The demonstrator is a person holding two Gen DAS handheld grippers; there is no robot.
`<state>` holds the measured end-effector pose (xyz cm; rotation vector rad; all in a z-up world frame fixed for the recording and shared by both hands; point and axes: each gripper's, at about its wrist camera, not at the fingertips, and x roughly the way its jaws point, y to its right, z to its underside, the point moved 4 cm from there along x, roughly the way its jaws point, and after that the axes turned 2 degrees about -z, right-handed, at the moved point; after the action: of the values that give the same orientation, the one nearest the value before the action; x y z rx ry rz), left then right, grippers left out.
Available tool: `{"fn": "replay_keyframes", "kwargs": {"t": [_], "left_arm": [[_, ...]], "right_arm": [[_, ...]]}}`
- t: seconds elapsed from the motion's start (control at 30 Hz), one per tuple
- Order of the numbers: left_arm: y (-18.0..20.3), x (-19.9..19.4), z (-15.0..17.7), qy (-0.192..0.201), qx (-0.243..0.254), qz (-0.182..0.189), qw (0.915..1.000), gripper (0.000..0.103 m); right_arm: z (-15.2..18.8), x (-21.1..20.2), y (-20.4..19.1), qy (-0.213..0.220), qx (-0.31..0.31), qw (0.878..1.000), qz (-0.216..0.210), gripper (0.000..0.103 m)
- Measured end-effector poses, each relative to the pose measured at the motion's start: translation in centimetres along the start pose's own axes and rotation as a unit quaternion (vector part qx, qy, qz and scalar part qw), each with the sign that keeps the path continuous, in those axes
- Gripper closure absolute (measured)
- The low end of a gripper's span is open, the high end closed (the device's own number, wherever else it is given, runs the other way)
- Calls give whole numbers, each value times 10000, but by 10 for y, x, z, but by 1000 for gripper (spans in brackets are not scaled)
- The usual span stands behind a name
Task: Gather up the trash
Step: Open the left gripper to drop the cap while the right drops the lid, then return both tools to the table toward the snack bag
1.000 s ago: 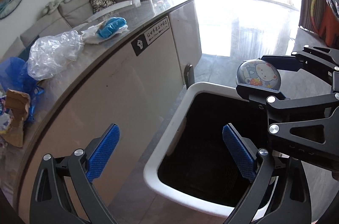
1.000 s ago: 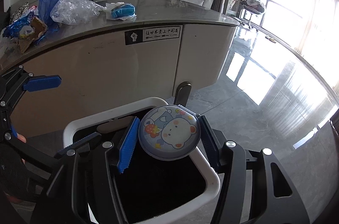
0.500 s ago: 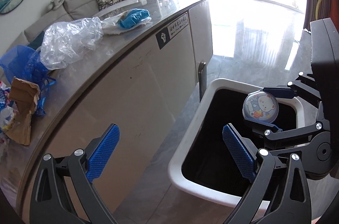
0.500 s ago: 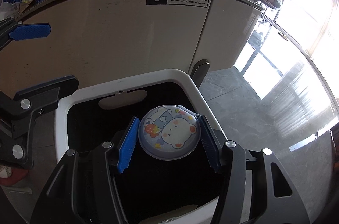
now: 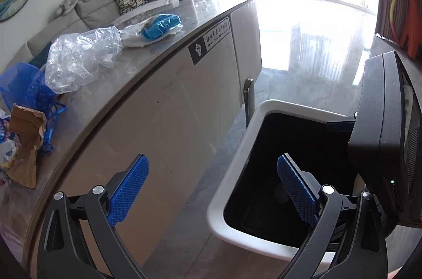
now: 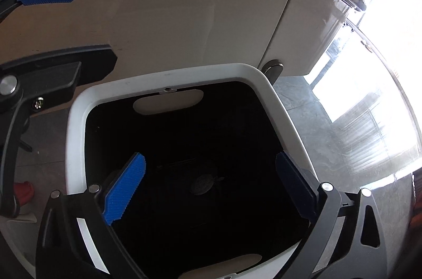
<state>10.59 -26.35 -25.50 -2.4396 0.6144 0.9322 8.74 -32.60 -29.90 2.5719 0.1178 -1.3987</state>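
Left wrist view first: our left gripper (image 5: 211,189) sits low in the frame, its blue fingers (image 5: 129,189) spread wide with nothing between them. Upper left, the worktop (image 5: 168,47) carries the trash we want: a clear plastic bag (image 5: 79,60), a blue wad on white paper (image 5: 161,24), a blue bag (image 5: 23,89) and torn cardboard (image 5: 26,142). The white bin (image 5: 237,165) stands lower right, the other gripper's black body over its rim.

Right wrist view now: our right gripper (image 6: 208,186) points down into the bin (image 6: 168,78), jaws opening wide, nothing between the fingers (image 6: 126,189). Deep in the dark centre we make out a faint round shape, too dim to name.

Risks from here, we'd say: lifting out carelessly could catch a finger on the rim and tip the bin. Both grippers sit close together, so they could collide. The flimsy clear bag may slip from a shallow pinch.
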Motion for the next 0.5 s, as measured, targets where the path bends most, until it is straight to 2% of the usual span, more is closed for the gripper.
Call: {"fn": "replay_keyframes", "kwargs": {"t": [0.17, 0.5], "left_arm": [[-3, -8, -1, 88, -50, 3, 9999, 5], [-32, -38, -10, 344, -307, -108, 9989, 5]], "right_arm": [[-3, -8, 7, 76, 73, 9999, 104, 5], [-31, -66, 21, 795, 453, 9948, 436, 5]]}}
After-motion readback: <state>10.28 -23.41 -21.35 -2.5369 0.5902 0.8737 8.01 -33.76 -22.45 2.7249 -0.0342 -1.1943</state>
